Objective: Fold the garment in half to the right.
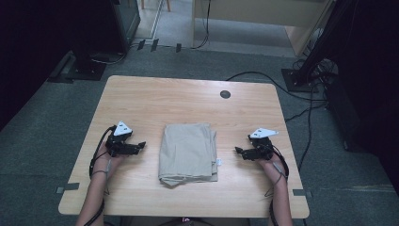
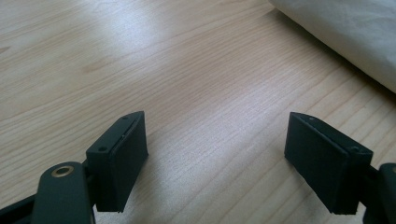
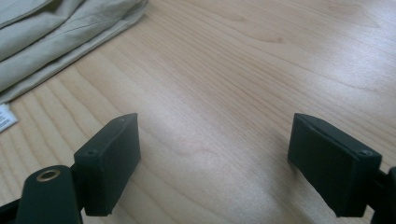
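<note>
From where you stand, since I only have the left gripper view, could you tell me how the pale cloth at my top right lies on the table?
Observer: The folded beige cloth lies mid-table, between both claws.
Operator: Is the right claw near it?
Observer: The right claw sits open on the cloth's other side, apart from it, holding nothing.
Operator: Anything sticking out of the cloth?
Observer: A small white tag pokes from its edge on the right claw's side.
</note>
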`<state>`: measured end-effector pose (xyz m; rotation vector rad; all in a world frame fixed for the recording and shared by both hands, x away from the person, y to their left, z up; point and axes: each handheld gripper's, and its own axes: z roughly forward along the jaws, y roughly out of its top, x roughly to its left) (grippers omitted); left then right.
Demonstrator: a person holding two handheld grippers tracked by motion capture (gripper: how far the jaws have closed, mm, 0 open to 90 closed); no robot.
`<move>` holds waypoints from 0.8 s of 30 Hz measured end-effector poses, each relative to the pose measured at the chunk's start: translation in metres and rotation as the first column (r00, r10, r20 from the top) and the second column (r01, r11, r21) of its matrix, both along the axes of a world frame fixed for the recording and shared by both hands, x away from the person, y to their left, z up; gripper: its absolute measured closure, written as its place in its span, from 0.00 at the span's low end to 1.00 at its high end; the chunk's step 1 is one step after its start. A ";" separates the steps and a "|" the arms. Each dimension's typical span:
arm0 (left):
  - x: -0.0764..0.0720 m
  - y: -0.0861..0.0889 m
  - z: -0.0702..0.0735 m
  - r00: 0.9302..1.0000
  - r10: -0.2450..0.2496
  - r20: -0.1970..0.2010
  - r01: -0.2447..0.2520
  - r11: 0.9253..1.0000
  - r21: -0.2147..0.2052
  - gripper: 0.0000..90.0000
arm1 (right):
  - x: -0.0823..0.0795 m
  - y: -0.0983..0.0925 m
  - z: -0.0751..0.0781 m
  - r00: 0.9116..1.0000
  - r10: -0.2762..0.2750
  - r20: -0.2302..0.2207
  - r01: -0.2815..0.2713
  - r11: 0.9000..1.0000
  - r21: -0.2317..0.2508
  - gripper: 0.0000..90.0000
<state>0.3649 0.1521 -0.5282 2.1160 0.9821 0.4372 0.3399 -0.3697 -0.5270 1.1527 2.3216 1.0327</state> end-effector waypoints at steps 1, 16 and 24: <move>0.000 0.000 0.000 1.000 0.001 0.000 -0.001 1.000 0.002 0.24 | 0.001 0.000 0.000 1.000 -0.011 0.000 0.011 1.000 0.001 0.18; 0.001 -0.002 0.000 1.000 0.009 -0.001 -0.009 1.000 0.004 0.23 | 0.006 0.001 0.000 0.999 -0.043 -0.008 0.043 0.999 -0.008 0.13; 0.001 -0.002 0.000 1.000 0.007 -0.001 -0.007 1.000 0.002 0.23 | 0.006 0.001 0.000 0.999 -0.041 -0.007 0.041 0.999 -0.008 0.13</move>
